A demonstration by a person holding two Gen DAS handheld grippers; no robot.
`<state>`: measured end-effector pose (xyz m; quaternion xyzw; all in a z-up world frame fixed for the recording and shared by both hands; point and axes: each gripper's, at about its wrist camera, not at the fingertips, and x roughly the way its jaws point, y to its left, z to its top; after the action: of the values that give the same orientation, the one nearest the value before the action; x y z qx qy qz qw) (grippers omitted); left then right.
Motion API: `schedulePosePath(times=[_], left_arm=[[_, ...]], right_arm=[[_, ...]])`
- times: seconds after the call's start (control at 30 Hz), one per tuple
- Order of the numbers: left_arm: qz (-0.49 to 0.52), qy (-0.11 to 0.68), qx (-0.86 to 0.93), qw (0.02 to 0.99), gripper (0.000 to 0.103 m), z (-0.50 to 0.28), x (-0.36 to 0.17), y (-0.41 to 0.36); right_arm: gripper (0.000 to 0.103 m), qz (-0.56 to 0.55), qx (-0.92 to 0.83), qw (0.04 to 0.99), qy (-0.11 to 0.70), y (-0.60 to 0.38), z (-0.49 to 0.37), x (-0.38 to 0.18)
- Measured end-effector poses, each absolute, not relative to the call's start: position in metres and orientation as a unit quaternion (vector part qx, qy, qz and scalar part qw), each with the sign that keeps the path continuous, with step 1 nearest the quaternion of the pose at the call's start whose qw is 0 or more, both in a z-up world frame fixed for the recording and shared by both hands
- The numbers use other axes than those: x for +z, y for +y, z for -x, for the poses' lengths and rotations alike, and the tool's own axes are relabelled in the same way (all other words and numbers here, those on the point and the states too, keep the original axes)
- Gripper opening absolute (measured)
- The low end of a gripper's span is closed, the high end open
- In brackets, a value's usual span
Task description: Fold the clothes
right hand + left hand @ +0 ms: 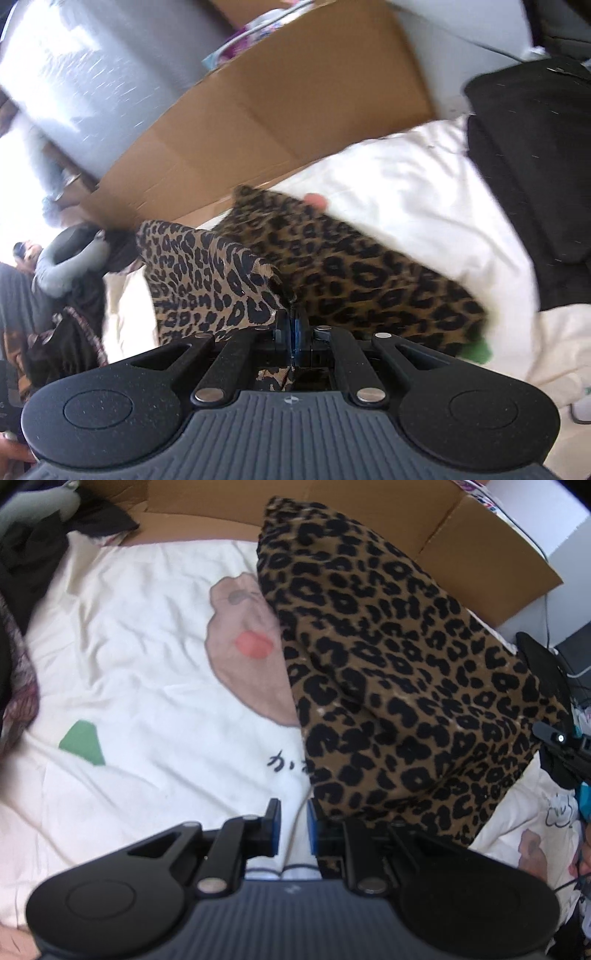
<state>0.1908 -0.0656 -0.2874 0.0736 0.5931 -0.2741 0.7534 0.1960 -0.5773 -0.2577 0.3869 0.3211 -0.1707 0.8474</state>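
A white printed sheet (140, 672) covers the work surface, hemmed by a cardboard box (461, 535) at the far edge and dark clothes (26, 568) on the left, with bare room between. The leopard-print garment (388, 672) stretches lengthwise from the box toward the near edge. The right gripper (293, 325) is clamped on its edge; the left gripper (293, 827), jaws slightly parted, holds nothing visible.
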Motion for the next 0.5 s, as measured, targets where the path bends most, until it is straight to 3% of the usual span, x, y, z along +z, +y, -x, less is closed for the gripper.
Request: schedulePosePath(times=[0.5], left_arm=[[-0.1,0.61,-0.296,0.728,0.018,-0.186,-0.313,-0.095]], right_arm=[[0.0,-0.417,-0.22,0.82,0.323,-0.606,-0.162,-0.293]])
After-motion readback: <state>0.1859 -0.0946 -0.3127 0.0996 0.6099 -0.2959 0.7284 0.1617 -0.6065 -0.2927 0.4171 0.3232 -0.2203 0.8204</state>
